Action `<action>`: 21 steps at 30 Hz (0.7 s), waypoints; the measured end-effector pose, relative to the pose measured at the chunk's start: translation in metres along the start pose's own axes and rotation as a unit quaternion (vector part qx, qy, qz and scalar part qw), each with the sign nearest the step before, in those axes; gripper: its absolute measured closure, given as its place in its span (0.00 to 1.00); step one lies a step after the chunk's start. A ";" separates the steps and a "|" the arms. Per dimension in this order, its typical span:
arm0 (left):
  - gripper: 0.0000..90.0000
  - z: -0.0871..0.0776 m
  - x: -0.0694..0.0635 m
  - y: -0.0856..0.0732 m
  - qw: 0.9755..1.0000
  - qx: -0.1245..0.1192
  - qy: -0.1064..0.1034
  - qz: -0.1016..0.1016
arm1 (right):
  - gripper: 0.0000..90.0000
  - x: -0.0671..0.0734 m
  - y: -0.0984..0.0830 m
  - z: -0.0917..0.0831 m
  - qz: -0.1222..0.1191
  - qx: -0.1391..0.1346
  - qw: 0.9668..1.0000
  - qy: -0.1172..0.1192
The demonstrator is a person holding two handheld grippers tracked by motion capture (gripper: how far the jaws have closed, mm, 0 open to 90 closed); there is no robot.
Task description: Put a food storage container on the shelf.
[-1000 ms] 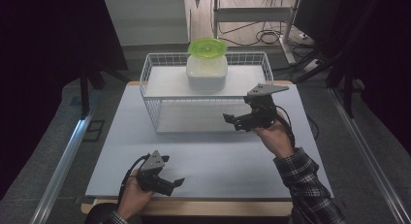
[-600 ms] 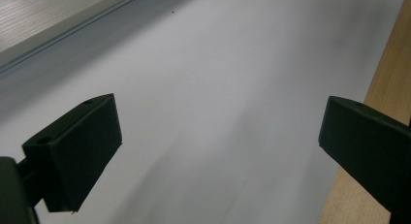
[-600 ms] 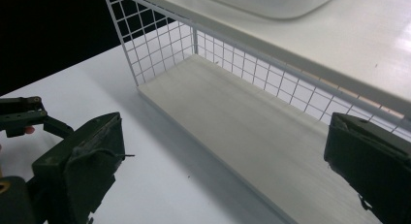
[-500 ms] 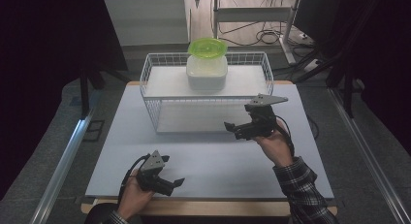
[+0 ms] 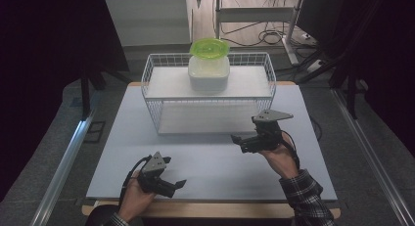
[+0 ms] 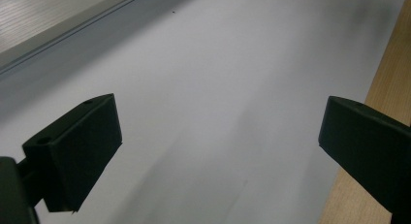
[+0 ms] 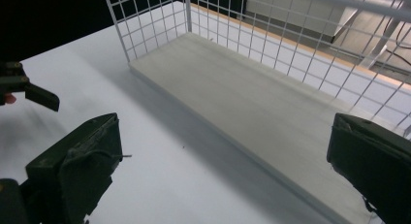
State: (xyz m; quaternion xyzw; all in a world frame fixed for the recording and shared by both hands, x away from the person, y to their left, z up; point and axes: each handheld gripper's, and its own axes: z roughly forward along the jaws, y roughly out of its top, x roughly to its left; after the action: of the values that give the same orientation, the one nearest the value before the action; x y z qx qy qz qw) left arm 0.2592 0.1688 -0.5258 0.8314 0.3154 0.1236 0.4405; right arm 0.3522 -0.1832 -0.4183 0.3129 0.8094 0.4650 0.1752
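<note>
Container [image 5: 209,72], white tub with bright green lid, sits on upper shelf of wire rack [image 5: 156,96], near back of table [image 5: 122,138]. Right gripper [image 5: 241,140] just in front of rack, jaws spread, empty. Left gripper [image 5: 176,186] near front edge, jaws spread, empty.

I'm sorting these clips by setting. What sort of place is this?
Probably a lab or workshop set up for recording, not a home. A white-topped table stands between dark curtains, loose cables lie on the floor behind it, and metal rails run along its sides.
</note>
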 end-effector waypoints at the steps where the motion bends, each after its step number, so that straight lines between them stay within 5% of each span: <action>1: 0.02 0.000 0.000 0.000 1.000 -0.002 0.000 -0.002 | 0.00 0.000 -0.002 -0.001 0.001 0.000 1.000 0.000; 21: 0.02 0.001 -0.001 0.000 1.000 0.003 0.000 0.001 | 0.00 -0.002 -0.047 -0.018 0.024 0.018 1.000 -0.005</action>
State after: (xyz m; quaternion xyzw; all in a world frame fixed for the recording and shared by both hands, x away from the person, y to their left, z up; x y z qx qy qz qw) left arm 0.2589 0.1676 -0.5261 0.8331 0.3148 0.1228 0.4379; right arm 0.3279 -0.2134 -0.4495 0.3373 0.8091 0.4528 0.1627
